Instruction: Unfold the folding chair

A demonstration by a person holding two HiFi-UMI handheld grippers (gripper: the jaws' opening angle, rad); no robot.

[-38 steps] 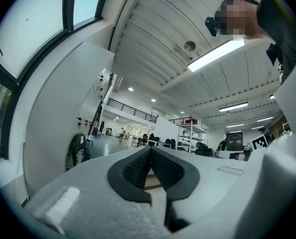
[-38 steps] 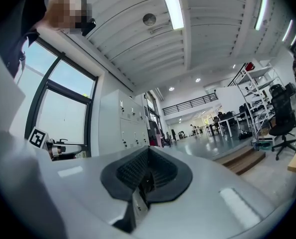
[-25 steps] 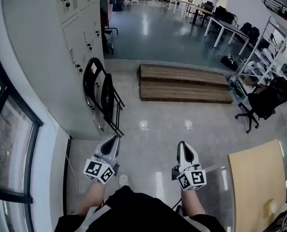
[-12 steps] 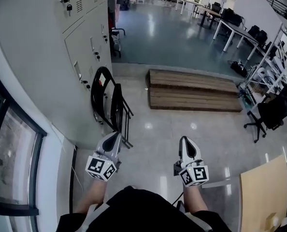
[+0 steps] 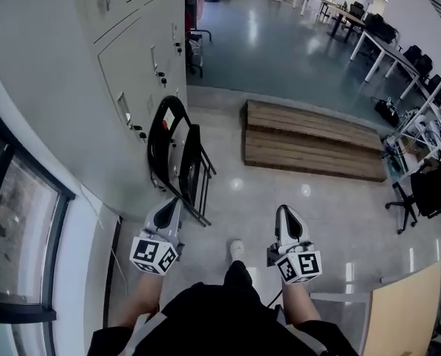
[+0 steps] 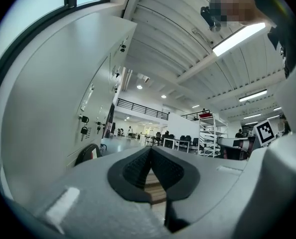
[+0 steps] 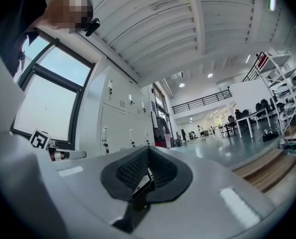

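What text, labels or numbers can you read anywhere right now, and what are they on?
No legible words or numbers in any view.
Left tool and right tool: their cubes carry black-and-white square patterns, not words.
Folding chair: a red and white patch on its back, too small to read.
Lockers: any labels by the locks are too small to read.

Left gripper (image 5: 174, 202) and right gripper (image 5: 284, 211): grey-white shells, black ribbed pads (image 6: 135, 167), black-and-white square-marker cube (image 5: 154, 256) on each. Black clothes (image 5: 220, 319), white shoe (image 5: 237, 250).
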